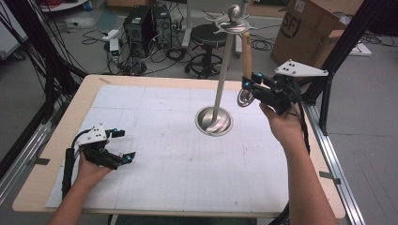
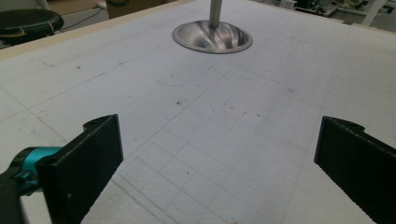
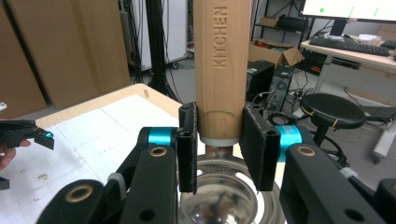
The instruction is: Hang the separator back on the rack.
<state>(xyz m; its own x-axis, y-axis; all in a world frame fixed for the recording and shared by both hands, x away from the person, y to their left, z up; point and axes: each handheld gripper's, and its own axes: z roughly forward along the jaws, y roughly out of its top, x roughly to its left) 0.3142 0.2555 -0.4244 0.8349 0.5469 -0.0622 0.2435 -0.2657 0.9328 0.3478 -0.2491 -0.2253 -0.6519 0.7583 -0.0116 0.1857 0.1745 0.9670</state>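
A tall metal stand [image 1: 225,70] rises from a round base [image 1: 214,121] in the middle of the white mat, with a ring of hooks [image 1: 233,21] at its top. My right gripper [image 1: 251,79] is shut on a utensil's wooden handle [image 1: 246,54], just above its round metal head [image 1: 244,98]. The handle stands upright, its top end close to the hooks. In the right gripper view the jaws clamp the handle [image 3: 222,70], marked KITCHEN, above the shiny head [image 3: 219,196]. My left gripper [image 1: 126,145] rests low at the mat's left, open and holding nothing [image 2: 219,154].
A gridded white mat [image 1: 164,154] covers the wooden table [image 1: 84,93]. Beyond the far edge stand a black stool [image 1: 206,35], computer towers [image 1: 148,23] and a cardboard box [image 1: 305,33]. A black frame post [image 1: 347,42] runs along the right side.
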